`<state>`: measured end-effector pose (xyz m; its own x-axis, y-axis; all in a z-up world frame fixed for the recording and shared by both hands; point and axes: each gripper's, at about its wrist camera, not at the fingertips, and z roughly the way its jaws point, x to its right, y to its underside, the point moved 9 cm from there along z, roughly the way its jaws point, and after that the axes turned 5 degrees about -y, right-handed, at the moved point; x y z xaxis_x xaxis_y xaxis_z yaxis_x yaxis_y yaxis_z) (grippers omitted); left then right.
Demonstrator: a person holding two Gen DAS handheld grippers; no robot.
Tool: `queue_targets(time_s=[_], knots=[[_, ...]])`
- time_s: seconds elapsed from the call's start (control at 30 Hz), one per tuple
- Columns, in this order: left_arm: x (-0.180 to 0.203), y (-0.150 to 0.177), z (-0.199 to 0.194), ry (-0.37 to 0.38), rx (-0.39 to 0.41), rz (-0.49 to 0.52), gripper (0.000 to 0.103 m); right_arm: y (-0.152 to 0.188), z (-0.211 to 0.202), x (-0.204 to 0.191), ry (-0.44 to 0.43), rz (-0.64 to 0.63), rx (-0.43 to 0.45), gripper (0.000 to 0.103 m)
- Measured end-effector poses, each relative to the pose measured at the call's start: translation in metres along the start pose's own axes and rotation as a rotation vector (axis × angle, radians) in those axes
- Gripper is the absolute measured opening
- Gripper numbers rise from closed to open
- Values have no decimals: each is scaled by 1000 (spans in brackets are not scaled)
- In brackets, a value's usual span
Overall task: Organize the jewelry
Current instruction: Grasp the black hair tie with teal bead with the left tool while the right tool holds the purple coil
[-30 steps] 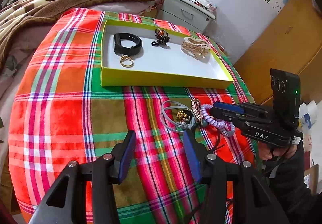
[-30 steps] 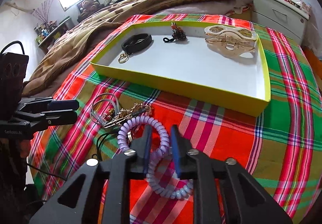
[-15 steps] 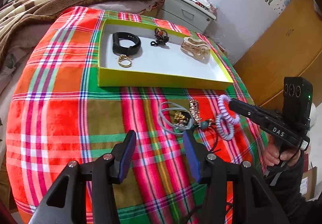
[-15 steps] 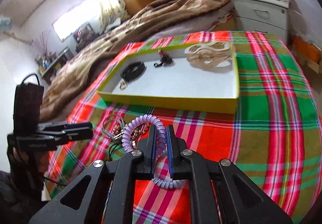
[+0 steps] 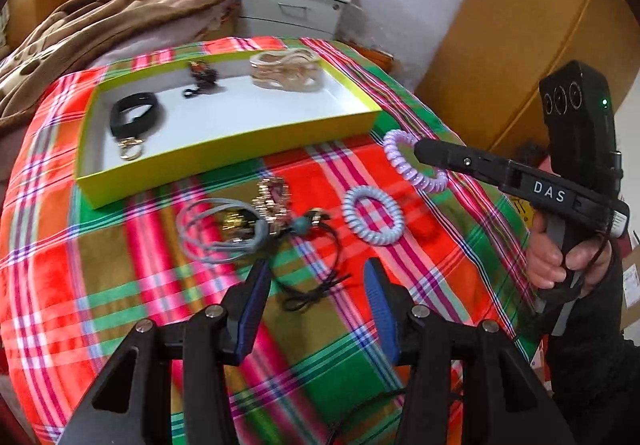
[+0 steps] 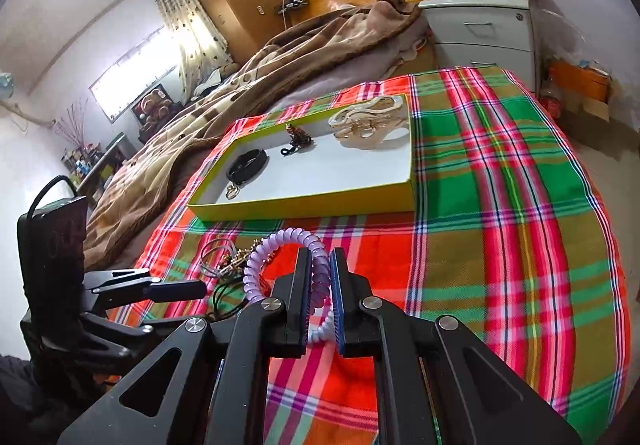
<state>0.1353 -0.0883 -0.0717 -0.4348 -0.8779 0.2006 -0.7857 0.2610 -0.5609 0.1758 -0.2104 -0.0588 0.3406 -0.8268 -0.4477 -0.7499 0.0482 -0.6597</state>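
My right gripper (image 6: 320,285) pinches the purple coil tie (image 5: 412,161) near the yellow tray (image 5: 224,161); the grip looks thin, so it might slip. Left gripper (image 5: 316,309) hangs open.

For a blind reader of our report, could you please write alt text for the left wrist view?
The right gripper, shut, holds a purple spiral hair tie above a plaid cloth, near a yellow-green tray holding a black band and other jewelry. A second spiral tie and a tangle of jewelry lie before the open left gripper.
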Motion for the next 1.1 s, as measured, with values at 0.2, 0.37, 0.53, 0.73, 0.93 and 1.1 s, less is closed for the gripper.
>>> queue_targets(time_s=[0.2, 0.37, 0.53, 0.73, 0.93, 1.1], knots=[[14, -4, 18, -19, -22, 44, 50, 1, -8, 5, 6, 16, 20, 10], [19, -2, 27, -22, -43, 42, 48, 2, -10, 6, 9, 12, 22, 10], [16, -5, 34, -71, -46, 29, 26, 2, -10, 4, 3, 17, 32, 10], [8, -6, 35, -80, -50, -7, 8, 3, -10, 3, 1, 14, 33, 10], [9, -6, 33, -60, -44, -9, 3, 3, -10, 2, 8, 18, 33, 10], [13, -8, 18, -27, -9, -15, 3, 1, -13, -1, 9, 11, 41, 10]])
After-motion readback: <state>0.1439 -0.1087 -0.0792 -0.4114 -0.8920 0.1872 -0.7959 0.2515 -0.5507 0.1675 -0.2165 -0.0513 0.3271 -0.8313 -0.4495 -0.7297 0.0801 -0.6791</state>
